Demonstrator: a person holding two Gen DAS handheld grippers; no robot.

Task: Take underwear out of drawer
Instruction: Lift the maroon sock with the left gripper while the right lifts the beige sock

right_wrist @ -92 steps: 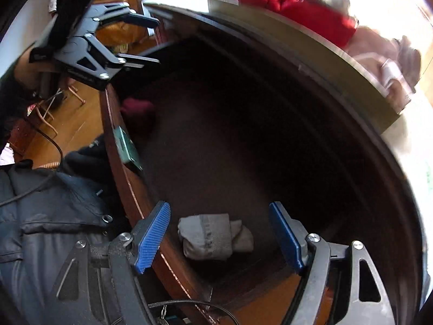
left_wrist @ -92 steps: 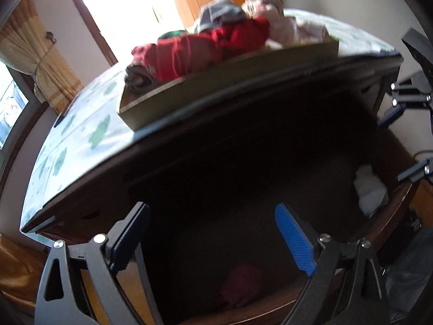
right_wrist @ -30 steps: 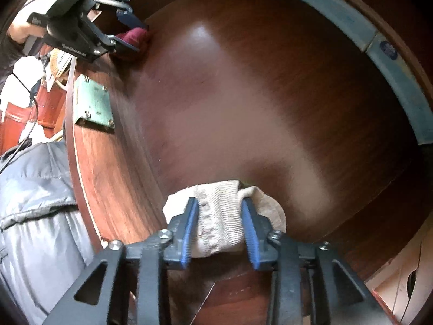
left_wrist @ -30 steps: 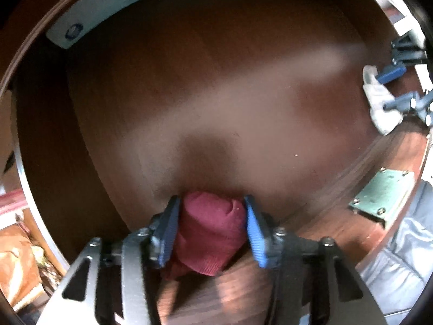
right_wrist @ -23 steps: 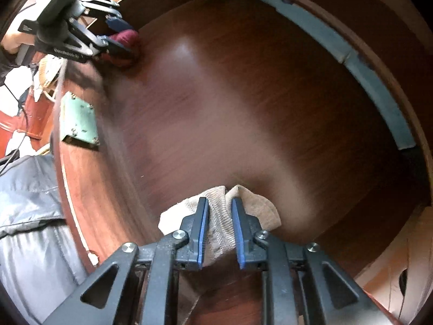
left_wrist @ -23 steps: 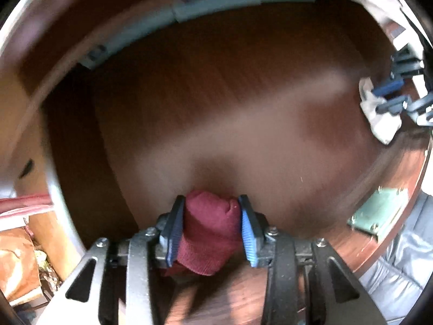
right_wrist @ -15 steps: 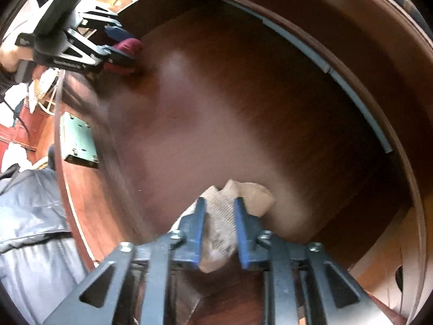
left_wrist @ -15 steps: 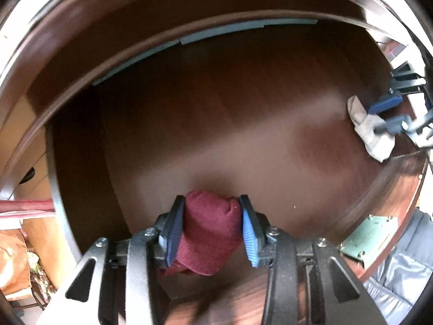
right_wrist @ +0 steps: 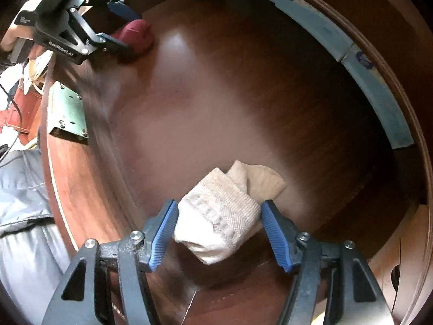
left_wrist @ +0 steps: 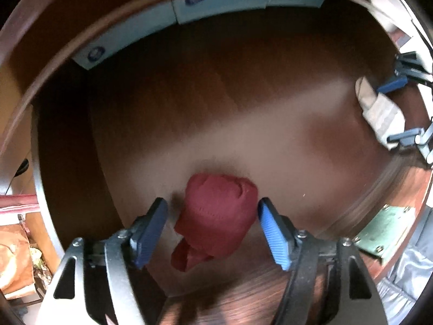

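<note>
My dark polished wooden drawer (left_wrist: 243,103) lay below. My left gripper's (left_wrist: 212,216) jaws had just spread off the rolled maroon knit underwear (left_wrist: 219,214); at three o'clock, my right gripper (right_wrist: 219,227) likewise around the cream ribbed bundle (right_wrist: 219,216).

A green metal plate (right_wrist: 69,112) with screws sits on the front board, pale blue strips (left_wrist: 189,8) line the far wall, a grey quilted jacket (right_wrist: 19,197) and clutter on the floor (left_wrist: 13,260) lie outside.
</note>
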